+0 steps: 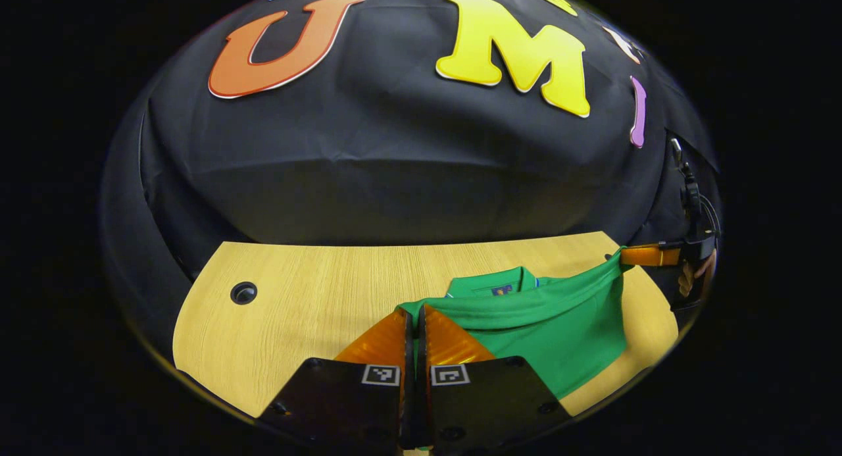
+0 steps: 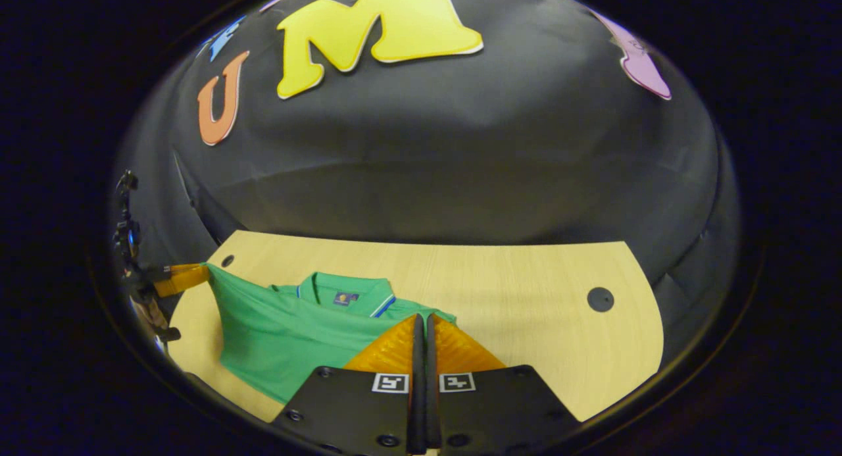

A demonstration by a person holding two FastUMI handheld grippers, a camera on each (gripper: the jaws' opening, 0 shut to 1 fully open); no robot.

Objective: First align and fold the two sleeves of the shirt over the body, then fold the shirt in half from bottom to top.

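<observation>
The green shirt (image 1: 559,324) is held raised over the bench (image 1: 316,291), its hem pinched in the closed left claw (image 1: 416,321) and closed right claw (image 2: 424,328). If either corner is pulled unevenly, a crooked half-fold is risked, or the tucked sleeves may be shaken loose

Low in the frame, the right gripper (image 2: 423,319) has its jaws closed on an edge of the green shirt (image 2: 283,337), which spreads over the counter (image 2: 526,298). At far left, the left gripper (image 2: 200,272) pinches another lifted corner.
</observation>
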